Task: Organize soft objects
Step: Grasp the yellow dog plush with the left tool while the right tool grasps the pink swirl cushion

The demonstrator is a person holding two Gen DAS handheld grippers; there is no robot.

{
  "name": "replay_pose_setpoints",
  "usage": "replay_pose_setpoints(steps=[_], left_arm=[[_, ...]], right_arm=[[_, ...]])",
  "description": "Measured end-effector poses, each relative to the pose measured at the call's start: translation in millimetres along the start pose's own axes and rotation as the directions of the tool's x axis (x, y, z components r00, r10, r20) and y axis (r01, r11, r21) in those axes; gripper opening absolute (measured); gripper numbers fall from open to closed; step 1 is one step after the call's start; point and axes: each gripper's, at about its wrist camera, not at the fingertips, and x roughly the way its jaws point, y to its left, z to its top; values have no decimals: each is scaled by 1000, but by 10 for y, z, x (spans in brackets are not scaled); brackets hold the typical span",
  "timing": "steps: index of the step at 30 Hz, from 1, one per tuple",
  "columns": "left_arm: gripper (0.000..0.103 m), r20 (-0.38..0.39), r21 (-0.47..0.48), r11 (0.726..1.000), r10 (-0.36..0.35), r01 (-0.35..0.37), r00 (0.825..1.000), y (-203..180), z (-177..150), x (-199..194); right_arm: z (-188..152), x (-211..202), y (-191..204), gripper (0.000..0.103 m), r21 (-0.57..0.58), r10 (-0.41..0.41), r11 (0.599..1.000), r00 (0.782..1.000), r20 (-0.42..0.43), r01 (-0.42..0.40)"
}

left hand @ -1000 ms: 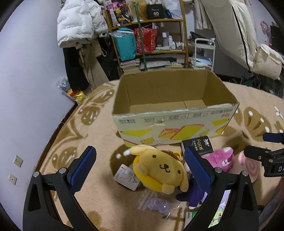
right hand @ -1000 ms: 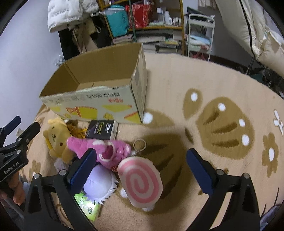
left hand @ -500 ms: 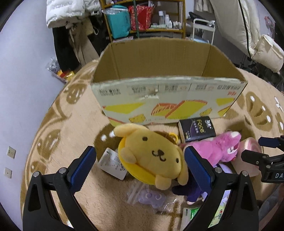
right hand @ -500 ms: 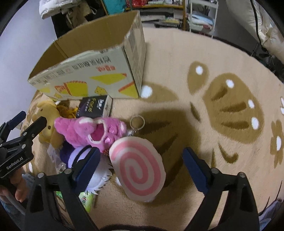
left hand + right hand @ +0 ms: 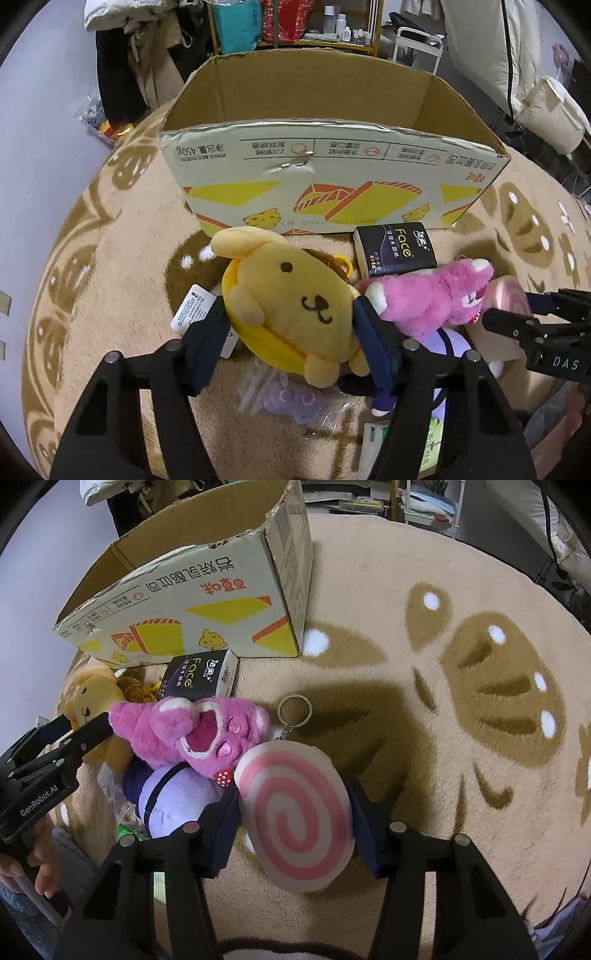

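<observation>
While both claws stood wide apart a second ago, now closed in on a toy each. Left wrist view: left gripper (image 5: 291, 332) narrowed onto the yellow dog plush (image 5: 295, 306), both blue pads touching its flanks, toy lying on the rug (image 5: 122, 258) just in front of the cardboard box (image 5: 332, 173); box nearer than half a second back, interior hidden behind the near wall. Black tissue pack (image 5: 395, 251) and pink plush (image 5: 432, 295) beside the dog, untouched. Right wrist view: right gripper (image 5: 293, 821) likewise drawn in around the pink swirl cushion (image 5: 295, 819), pads pressed against both edges, key ring (image 5: 294, 709) trailing toward the box. Purple plush (image 5: 177, 797) just beside, against the left pad. Judged: approach finished, grasp made on both, neither toy lifted yet; next, raising and carrying over the box wall. Risk judged: soft bodies squeezing out of the pads.
</observation>
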Motion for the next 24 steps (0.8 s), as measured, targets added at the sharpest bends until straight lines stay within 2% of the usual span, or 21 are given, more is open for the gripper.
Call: replay_pose_setpoints(steps=[10, 16, 24], left_arm=[[62, 19, 0, 1000, 21, -21, 1000, 7, -22, -60], [58, 21, -22, 998, 63, -63, 998, 38, -47, -80], [58, 55, -30, 997, 68, -66, 996, 69, -86, -217]], right_arm=[[48, 96, -65, 58, 4, 3, 1000, 1000, -1, -3], [85, 123, -95, 46, 9, 18, 1000, 1000, 8, -18], [82, 21, -116, 44, 5, 2, 1000, 999, 35, -2]])
